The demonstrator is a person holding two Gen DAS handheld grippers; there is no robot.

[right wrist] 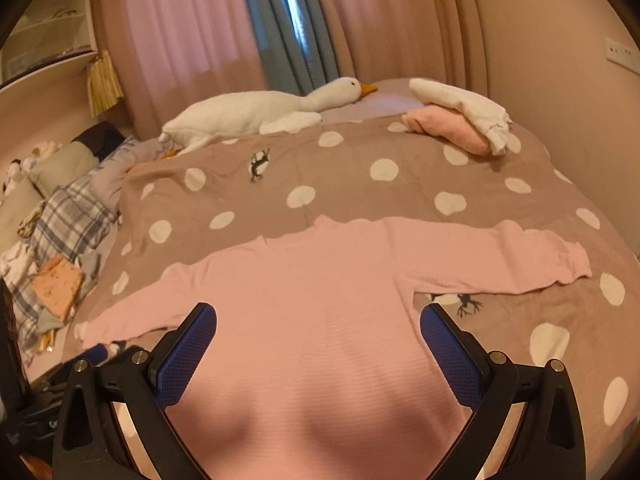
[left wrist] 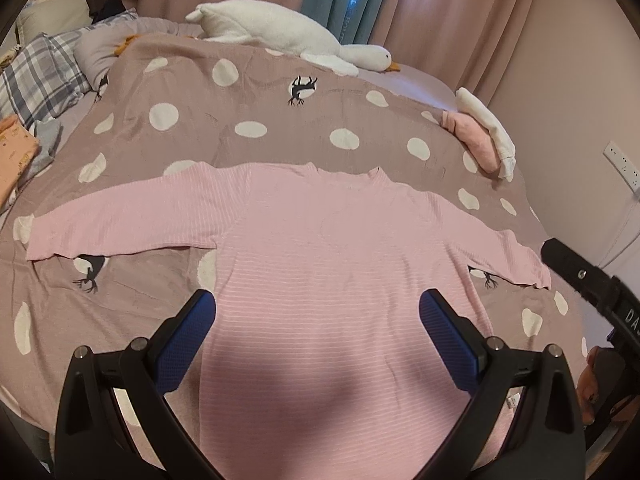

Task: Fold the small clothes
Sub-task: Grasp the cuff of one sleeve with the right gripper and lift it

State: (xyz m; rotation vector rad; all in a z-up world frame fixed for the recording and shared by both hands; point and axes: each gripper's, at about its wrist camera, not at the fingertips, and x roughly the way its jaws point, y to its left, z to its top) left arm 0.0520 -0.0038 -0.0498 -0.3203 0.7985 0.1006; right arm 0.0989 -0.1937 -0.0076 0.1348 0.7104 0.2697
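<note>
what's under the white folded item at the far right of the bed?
The white folded garment lies on top of a folded pink garment, which sticks out beneath it and rests on the polka-dot blanket. The pink piece's covered part, and anything between the two, is hidden.

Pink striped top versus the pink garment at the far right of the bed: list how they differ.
The pink striped top lies spread flat on the spotted blanket, both sleeves stretched out; the pink garment is bundled into a compact roll. The top has nothing on it and sits nearest the open grippers; the bundle sits far off with a white garment lying over it. Both are pink and rest on the same blanket.
</note>
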